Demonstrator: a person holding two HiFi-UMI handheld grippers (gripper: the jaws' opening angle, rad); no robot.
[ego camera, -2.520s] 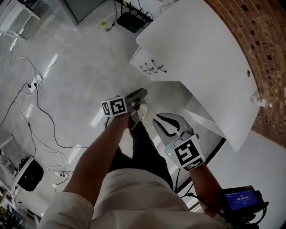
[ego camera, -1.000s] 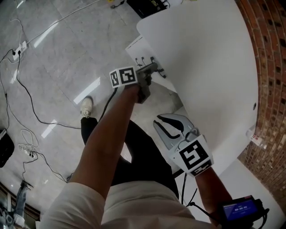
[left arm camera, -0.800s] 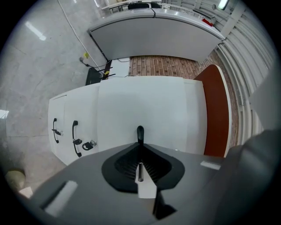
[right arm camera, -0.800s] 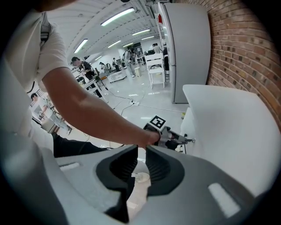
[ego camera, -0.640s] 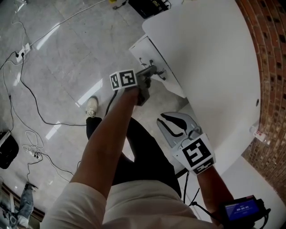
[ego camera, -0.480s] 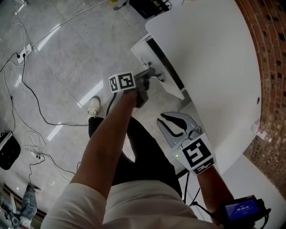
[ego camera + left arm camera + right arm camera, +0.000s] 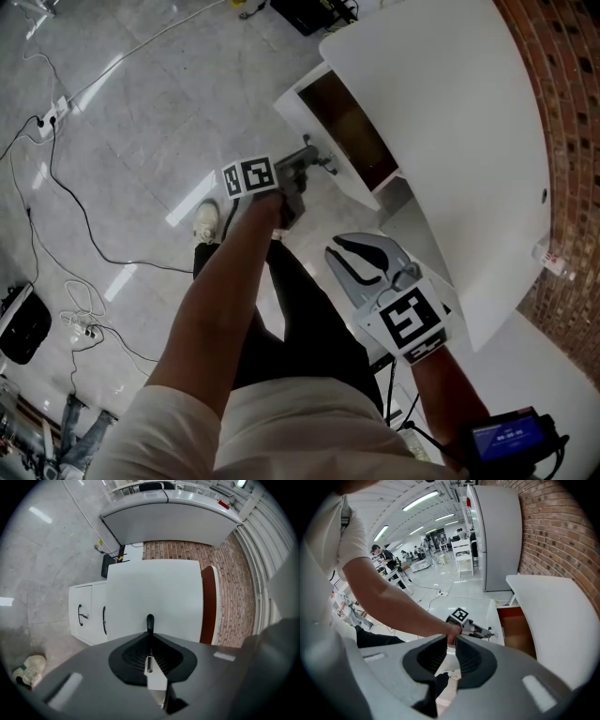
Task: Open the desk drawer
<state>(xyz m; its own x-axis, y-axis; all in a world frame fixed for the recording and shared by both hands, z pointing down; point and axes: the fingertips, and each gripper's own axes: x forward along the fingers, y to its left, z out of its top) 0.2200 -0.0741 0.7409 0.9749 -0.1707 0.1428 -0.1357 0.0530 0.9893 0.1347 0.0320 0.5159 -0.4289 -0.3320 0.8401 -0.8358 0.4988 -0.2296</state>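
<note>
Since the left gripper (image 7: 317, 157) is clamped on the handle (image 7: 327, 162) and the drawer (image 7: 349, 127) sits partway out from under the desk (image 7: 450, 141), the pull looks mid-step; next calls for a straight tug twd the body; left arm (image 7: 225, 281) reaches fwd, nearly straight; right gripper (image 7: 451, 639) hangs idle, jaws barely apart, nothing btwn.

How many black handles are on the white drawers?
3. In the left gripper view, two black handles sit side by side on the white drawer fronts at left; the third is pinched in the fingers of the left gripper. Others may be hidden.
</note>
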